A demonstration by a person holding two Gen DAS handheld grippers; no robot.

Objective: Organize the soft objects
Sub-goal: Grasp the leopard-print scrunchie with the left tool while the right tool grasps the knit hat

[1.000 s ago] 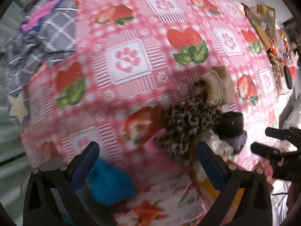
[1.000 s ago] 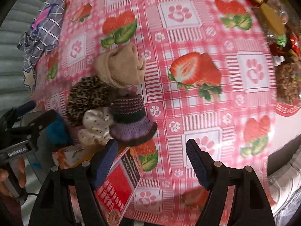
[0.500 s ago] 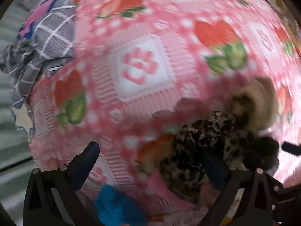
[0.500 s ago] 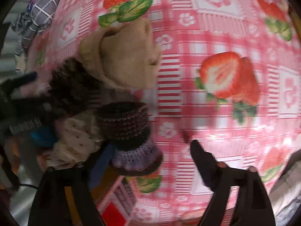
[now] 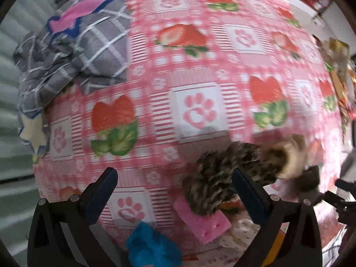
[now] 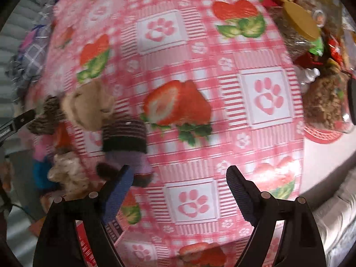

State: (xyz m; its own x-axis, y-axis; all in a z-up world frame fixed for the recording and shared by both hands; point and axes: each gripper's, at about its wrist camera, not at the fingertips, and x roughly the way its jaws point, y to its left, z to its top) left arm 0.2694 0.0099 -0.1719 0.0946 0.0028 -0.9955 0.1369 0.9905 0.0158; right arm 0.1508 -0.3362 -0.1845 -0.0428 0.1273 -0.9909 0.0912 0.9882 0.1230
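Two claws, left claw (image 5: 174, 185) gaping, right claw (image 6: 179, 183) gaping

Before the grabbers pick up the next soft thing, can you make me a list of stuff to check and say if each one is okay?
1. Right gripper open wide enough: ok. Its jaws have just been opening, and only tablecloth shows between them.
2. Left gripper open and holding nothing: ok.
3. Striped knit hat within easy reach of the right gripper: ok, it sits right by the left finger.
4. Leopard-print piece lined up between the left gripper's fingers: not ok, it lies beside the right finger.
5. Soft things apart from each other: not ok, the hat, the beige cloth and the leopard-print piece are bunched together.
6. Bare tablecloth to set things on: ok.
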